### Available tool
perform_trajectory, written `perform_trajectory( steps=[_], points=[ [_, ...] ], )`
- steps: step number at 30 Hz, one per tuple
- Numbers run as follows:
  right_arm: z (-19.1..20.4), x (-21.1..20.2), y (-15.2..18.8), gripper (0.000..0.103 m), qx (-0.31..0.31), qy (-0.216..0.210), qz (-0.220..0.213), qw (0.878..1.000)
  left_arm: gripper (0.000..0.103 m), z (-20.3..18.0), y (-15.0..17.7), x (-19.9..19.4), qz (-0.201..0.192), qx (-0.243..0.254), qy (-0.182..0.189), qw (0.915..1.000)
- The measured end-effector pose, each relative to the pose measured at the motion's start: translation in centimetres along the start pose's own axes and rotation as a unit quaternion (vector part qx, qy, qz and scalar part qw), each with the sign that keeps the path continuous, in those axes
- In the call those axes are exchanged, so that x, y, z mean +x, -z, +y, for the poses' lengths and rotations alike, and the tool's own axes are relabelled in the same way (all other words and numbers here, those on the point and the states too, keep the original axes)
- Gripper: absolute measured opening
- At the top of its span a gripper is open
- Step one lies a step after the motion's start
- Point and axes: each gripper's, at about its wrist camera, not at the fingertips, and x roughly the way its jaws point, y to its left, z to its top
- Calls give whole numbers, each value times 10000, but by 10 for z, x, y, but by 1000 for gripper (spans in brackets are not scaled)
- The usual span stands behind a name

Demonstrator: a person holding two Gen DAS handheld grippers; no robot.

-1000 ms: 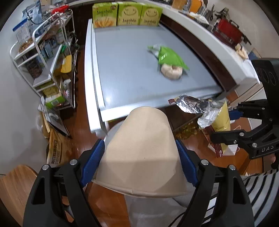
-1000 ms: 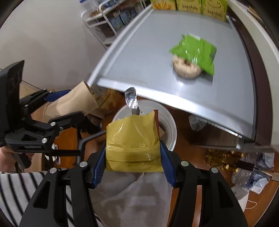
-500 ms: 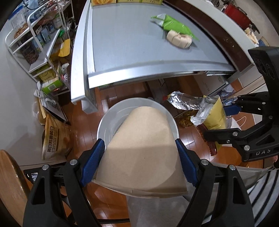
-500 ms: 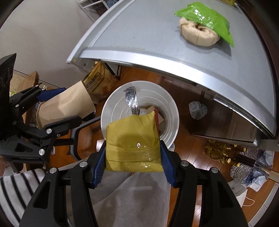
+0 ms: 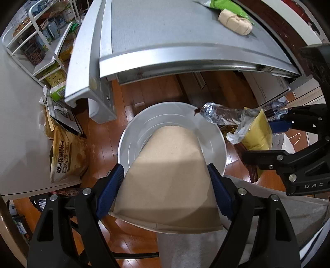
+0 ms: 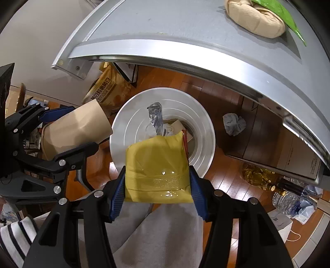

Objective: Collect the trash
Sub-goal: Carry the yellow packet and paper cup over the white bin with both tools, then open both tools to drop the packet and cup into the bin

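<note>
Landmark = white bin [image 5: 132, 144] on the wood floor, in front of the table's near edge.

Nearest, on the person's side of the bin: grey trouser legs [image 6: 165, 233] and a striped sleeve [image 6: 14, 237].

Left gripper [image 5: 165, 185] points steeply down over the bin's near rim. Its blue pads [image 5: 110, 190] clamp a brown paper cup [image 5: 171, 175] by both sides, wide rim toward the camera and narrow end out over the bin mouth. Jaws fairly wide, closed on the cup.

Right gripper [image 6: 157, 185] is just beside it, also aimed down at the bin. Jaws narrow, gripping a yellow snack wrapper [image 6: 156, 162] flat between the pads. The wrapper's crumpled foil end [image 6: 155, 117] sticks out past the fingertips, above the bin's inside. In the left wrist view the wrapper hangs at the bin's right rim, partly outside it.

Inside the bin, in the right wrist view: some clear plastic and a brown scrap at the bottom, half hidden behind the wrapper.

Around the bin on the floor: a printed flour bag [image 5: 66, 156] to its left, a crumpled grey wad [image 6: 234, 124] to its right, and plastic bottles [image 6: 288, 200] further right.

Beyond the bin: grey table [image 5: 165, 31]. On its far right part lie a beige lump [image 5: 235, 22] and a green packet [image 5: 229, 5], touching each other. Both are well apart from both grippers.

Far left of the table: white wire shelf rack [image 5: 41, 41], stocked.
</note>
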Motion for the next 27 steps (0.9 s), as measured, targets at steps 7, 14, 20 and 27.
perform_trajectory(
  steps=[7,14,20,27],
  points=[
    [2,7,-3,55,-25,137,61,9999,82,1,-2,10,88,63,-63,9999],
    [5,8,-2,63,-58,220,139,9996,84,3,-4,14,171,63,35,9998],
    [-1,-2,1,75,80,167,58,9998,90,12,-2,13,322,-89,253,9991],
    [-7,-40,13,76,148,118,-171,9997,90,9,2,-8,192,-26,123,9997]
  ],
)
